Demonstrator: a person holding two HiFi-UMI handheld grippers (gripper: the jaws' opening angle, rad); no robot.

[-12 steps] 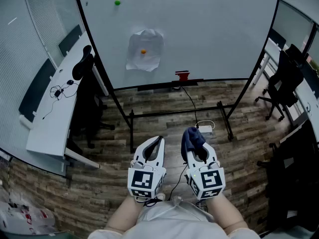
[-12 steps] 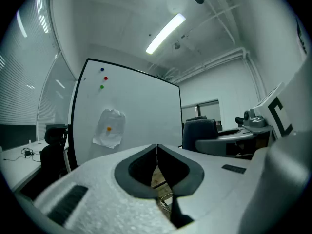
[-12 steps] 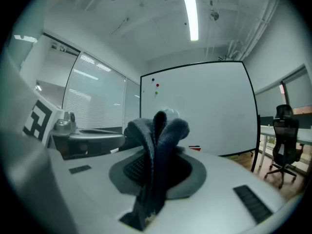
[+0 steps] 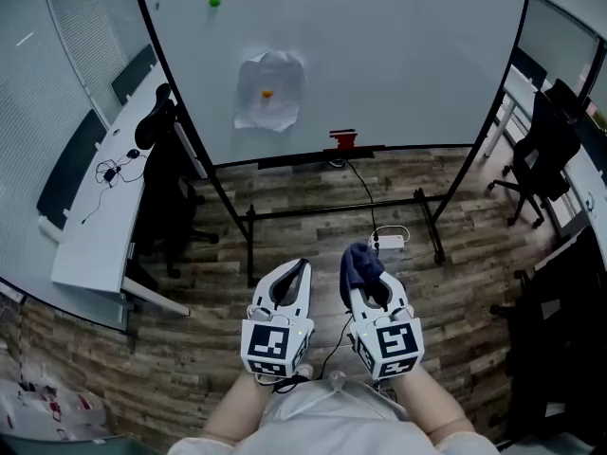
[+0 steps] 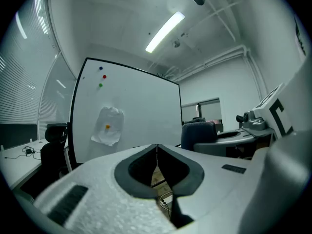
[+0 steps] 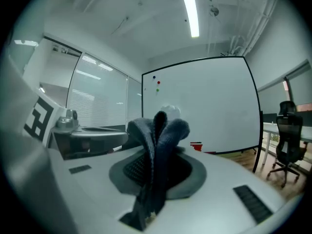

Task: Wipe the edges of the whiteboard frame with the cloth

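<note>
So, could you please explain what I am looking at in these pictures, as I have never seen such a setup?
There is no robot here: a person holds a two-jaw gripper in each hand. The head view comes from a camera on the person's head, looking steeply down at both grippers and a wooden floor. Each gripper view comes from a camera riding on that gripper, looking along its jaws. The left gripper has its jaws together with nothing between them. The right gripper is clamped on a dark blue cloth. Ahead stands a whiteboard with a black frame, and a crumpled white sheet is stuck on it. The cloth is not touching the frame.
</note>
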